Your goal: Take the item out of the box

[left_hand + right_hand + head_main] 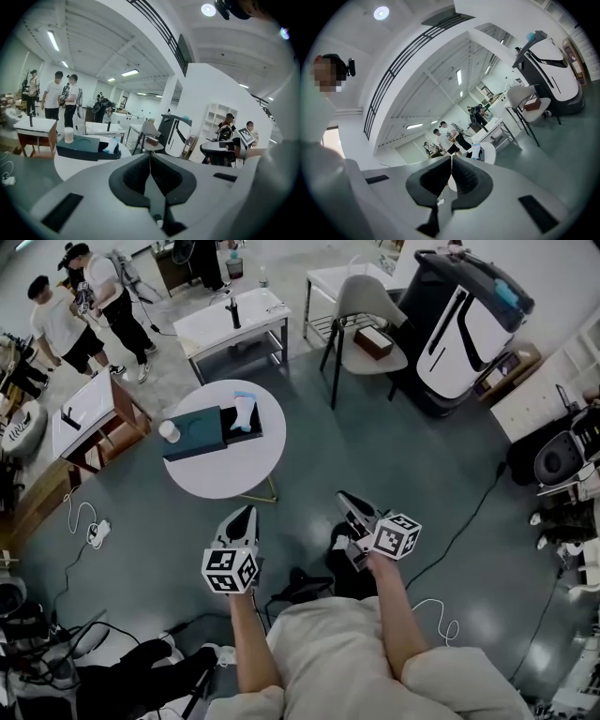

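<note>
Head view: round white table [234, 470] on a grey-green floor [375, 446]. On it lies a dark teal box [192, 432]. The item [244, 412], white with a pale blue top, sits in the box's darker right end. A small white cup [169, 430] stands at the box's left edge. Left gripper [248, 512] and right gripper [345, 497] are both held out over the floor, short of the table and touching nothing. Each carries its marker cube, and the person's bare forearms [246, 638] run behind them. Farther off: a white chair [367, 301] with a brown box [373, 341] on its seat, a big black-and-white machine [464, 329], and two people [80, 310] standing top left.

Left gripper view: the left gripper [150, 157] has its jaws pressed together with nothing between them. Past them is the table [65, 164], then the box [77, 146] with the cup [69, 135] on its left. The item [112, 147] is at the box's right end (small here, shape hard to read).

Right gripper view: the right gripper [451, 159] has its jaws closed tip to tip and is empty. The picture is tilted. The table [490, 152] and the item's blue top [476, 150] show just beyond the jaws, well apart from them.
</note>
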`<state>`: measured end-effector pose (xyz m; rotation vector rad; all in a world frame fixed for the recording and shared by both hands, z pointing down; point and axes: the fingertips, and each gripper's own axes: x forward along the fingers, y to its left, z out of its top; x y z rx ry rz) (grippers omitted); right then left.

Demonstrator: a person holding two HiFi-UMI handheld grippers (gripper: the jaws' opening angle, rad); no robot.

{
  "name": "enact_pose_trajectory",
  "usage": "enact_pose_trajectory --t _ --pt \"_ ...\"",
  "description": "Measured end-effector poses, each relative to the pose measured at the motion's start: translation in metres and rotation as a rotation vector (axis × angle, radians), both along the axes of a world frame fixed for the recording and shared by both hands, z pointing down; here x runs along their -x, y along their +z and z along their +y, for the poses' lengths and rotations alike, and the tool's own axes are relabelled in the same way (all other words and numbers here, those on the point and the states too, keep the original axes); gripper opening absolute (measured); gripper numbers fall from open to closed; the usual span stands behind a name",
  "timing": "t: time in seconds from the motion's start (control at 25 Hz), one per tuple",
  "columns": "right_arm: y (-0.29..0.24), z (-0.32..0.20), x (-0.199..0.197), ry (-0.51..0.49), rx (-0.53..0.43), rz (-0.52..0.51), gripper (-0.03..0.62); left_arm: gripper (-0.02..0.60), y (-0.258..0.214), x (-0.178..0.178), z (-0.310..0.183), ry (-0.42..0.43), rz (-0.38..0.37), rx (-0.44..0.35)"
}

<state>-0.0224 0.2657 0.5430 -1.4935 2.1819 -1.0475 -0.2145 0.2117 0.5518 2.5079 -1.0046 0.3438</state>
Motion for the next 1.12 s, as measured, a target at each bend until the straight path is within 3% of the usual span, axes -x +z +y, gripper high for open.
enact_pose_trajectory --t 0.4,0.56,0.88,1.12 --pt "-0.003 -0.096 -0.027 -0.100 0.013 0.109 0.038 0.023 -0.016 -0.026 -0.078 -0.046 -0.072 -0.021" --pt "-0.008 -0.146 -0.049 -0.124 0.002 0.136 0.038 0.023 -0.016 -0.053 -0.121 -0.058 -0.094 -0.021" --pt "-0.014 -0.230 -0.095 -0.170 -0.025 0.284 0.038 0.023 -0.017 -0.118 -0.189 -0.065 -0.130 -0.023" --pt "-0.018 -0.284 -0.124 -0.236 -0.050 0.302 0.038 0.023 -0.021 -0.146 -0.226 -0.112 -0.164 -0.035"
